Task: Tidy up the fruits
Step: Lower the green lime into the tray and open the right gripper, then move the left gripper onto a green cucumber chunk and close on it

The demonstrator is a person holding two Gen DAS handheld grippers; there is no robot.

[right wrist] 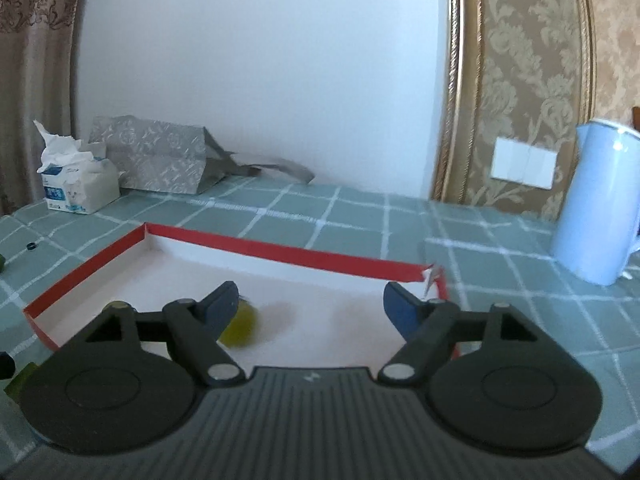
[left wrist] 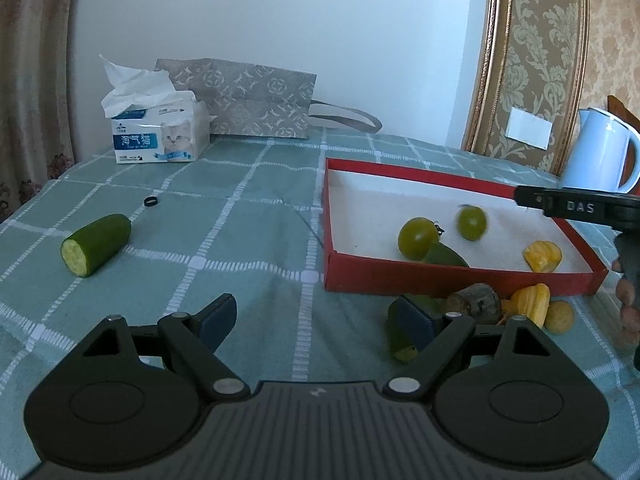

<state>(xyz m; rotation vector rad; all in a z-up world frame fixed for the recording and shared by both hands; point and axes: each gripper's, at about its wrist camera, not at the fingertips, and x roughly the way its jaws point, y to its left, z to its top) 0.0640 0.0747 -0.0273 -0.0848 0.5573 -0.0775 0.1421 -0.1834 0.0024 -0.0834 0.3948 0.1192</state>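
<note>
A red tray (left wrist: 440, 276) with a white floor holds two green tomatoes (left wrist: 418, 238) (left wrist: 472, 222), a yellow corn piece (left wrist: 542, 256) and a dark green piece (left wrist: 444, 256). The second tomato looks blurred. In front of the tray lie a brown chunk (left wrist: 474, 302), another corn piece (left wrist: 530, 306) and a small yellow fruit (left wrist: 560, 316). A cut cucumber (left wrist: 96, 244) lies far left. My left gripper (left wrist: 314, 312) is open over the cloth, empty. My right gripper (right wrist: 311, 296) is open above the tray (right wrist: 280, 250), a blurred green tomato (right wrist: 242, 326) below its left finger.
A tissue box (left wrist: 160, 136) and a patterned paper bag (left wrist: 256, 100) stand at the back by the wall. A pale blue kettle (left wrist: 600, 152) stands right of the tray. A small black ring (left wrist: 151, 201) lies on the checked cloth. A hand (left wrist: 628, 312) shows at the right edge.
</note>
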